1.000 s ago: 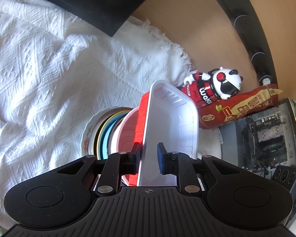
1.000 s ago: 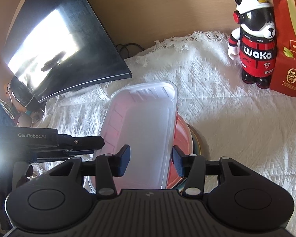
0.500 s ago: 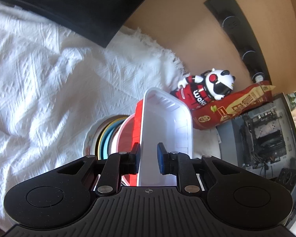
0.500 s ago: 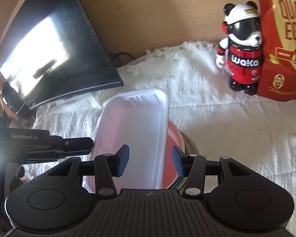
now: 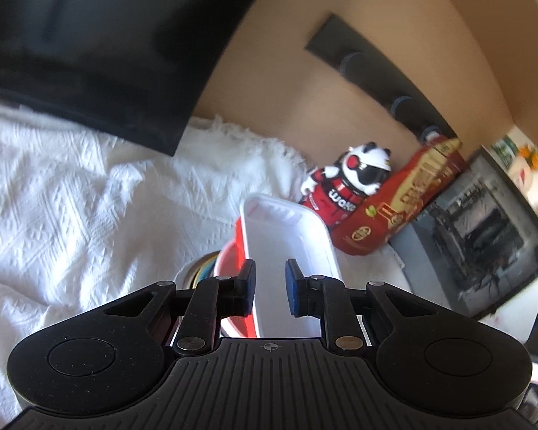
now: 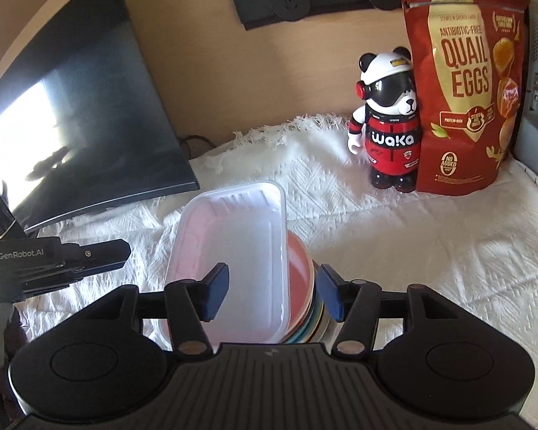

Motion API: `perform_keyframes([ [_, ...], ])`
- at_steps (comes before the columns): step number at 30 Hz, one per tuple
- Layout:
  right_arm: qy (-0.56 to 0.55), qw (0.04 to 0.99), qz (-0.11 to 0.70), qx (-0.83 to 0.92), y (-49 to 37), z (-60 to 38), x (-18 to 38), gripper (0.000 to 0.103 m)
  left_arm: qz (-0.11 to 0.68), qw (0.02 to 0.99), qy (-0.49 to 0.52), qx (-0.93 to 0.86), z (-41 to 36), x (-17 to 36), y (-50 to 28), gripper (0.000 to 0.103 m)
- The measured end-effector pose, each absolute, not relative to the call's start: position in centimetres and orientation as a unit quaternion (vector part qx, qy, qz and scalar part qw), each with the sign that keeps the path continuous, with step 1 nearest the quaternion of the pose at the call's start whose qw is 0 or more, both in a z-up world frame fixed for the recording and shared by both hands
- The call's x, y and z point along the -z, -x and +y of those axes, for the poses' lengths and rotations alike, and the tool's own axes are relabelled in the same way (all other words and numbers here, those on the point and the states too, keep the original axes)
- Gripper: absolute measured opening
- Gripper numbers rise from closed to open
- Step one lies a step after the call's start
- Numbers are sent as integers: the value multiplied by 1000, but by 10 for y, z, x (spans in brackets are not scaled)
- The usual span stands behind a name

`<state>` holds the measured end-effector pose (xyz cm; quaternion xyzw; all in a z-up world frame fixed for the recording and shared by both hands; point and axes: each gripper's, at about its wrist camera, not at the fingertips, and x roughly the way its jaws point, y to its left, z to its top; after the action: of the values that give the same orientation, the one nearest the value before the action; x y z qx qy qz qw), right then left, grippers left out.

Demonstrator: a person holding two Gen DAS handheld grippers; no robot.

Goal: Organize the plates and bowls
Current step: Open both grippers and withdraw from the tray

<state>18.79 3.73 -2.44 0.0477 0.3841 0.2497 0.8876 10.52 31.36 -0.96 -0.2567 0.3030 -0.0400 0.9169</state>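
The left claw [image 5: 270, 288] stands released, one pad outside the white tray's [image 5: 287, 247] wall, one inside. The right claw [image 6: 272, 292] gapes wide around the tray [image 6: 233, 251] and the plate stack [image 6: 306, 297] beneath it.

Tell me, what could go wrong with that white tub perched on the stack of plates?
1. The white tub overhangs the stack of plates on one side, so it could tip off onto the white cloth.
2. The right gripper has its jaws open around tub and stack; a clumsy squeeze might shove the pile sideways.
3. The panda figure and quail egg bag stand close behind, so a swing might topple them.
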Motion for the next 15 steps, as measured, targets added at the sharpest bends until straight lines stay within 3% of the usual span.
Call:
perform_keyframes([
  [7,-27,903,336,-267,-144,15,27,72,287,938,195,5,238,12,-48,15],
  [15,2,892,347,-288,-92,-37,56,80,286,944,150,-61,168,23,6,15],
])
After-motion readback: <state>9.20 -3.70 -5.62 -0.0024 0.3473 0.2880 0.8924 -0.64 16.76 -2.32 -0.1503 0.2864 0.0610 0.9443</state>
